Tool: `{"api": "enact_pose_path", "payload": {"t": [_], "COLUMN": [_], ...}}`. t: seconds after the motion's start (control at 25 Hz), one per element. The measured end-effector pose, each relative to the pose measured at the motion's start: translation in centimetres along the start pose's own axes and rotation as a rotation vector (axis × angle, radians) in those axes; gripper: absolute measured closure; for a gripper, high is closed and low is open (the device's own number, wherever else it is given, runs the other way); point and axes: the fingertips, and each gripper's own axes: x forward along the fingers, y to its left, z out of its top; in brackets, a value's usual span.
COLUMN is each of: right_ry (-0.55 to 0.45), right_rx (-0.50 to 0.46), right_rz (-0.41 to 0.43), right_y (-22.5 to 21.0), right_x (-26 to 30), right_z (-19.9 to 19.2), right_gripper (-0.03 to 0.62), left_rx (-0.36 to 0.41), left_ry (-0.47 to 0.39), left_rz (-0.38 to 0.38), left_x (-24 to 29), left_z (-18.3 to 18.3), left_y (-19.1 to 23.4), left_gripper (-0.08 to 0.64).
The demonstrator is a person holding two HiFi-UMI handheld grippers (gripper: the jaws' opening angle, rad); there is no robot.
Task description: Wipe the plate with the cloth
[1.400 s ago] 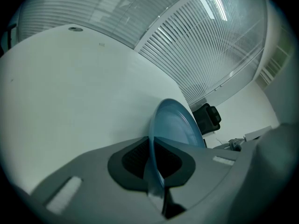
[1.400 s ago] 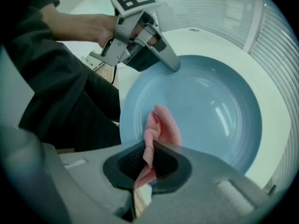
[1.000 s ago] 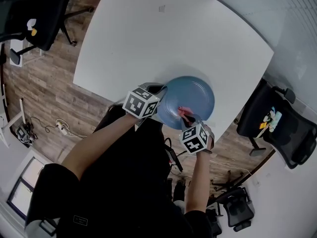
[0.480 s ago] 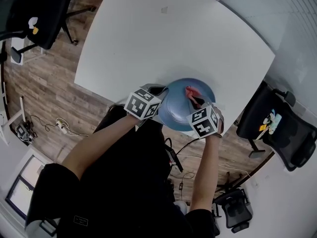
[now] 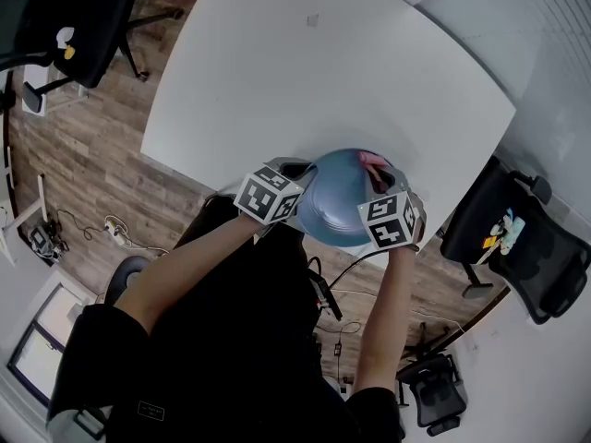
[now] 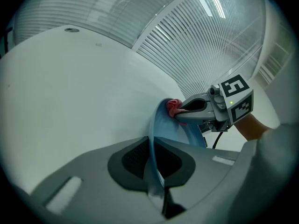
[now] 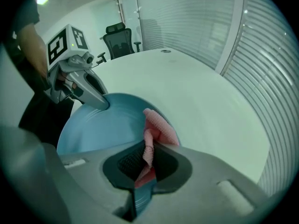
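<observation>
Pink cloth [image 7: 156, 127] is clamped between the fingers of our right gripper [image 7: 142, 164], and its loose fold spills ahead of them onto the blue plate [image 7: 103, 125]. A sliver of blue rim seems to sit between the same pads, below the cloth. Across from those fingers, our left gripper [image 6: 152, 164] is closed on the plate's opposite rim and holds it tilted, with the white table [image 7: 196, 78] spreading beyond. We judge the wiping is under way, working at the rim. Next we need to drag the cloth along the rim and across the face, pressing lightly, with the left grip firm so the plate does not twist
</observation>
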Motion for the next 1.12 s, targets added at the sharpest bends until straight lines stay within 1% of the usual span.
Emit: {"api": "enact_pose_path", "payload": {"t": [0.24, 0.4, 0.52, 0.96, 1.12], "right_ry": [0.007, 0.006, 0.027, 0.123, 0.147], "right_rx": [0.025, 0.077, 0.084, 0.113, 0.125], "right_rz": [-0.024, -0.016, -0.022, -0.018, 0.017], "right_y": [-0.5, -0.5, 0.0, 3.0, 5.1], "right_x": [-0.4, -0.9, -1.3, -2.1, -2.2], "right_z": [-1.2, -2.4, -3.4, -7.4, -8.5], "right_gripper": [0.568, 0.569, 0.568, 0.568, 0.568], "left_rx": [-0.007, -0.012, -0.017, -0.025, -0.026], "left_ry": [-0.005, -0.012, -0.012, -0.017, -0.017], "left_rz": [0.004, 0.011, 0.009, 0.008, 0.010], "left_x": [-0.1, -0.1, -0.1, 0.1, 0.0], "left_z": [0.0, 0.0, 0.0, 0.0, 0.0], "left_y": [0.1, 0.1, 0.0, 0.0, 0.1], "left_gripper": [0.545, 0.545, 0.545, 0.543, 0.543]}}
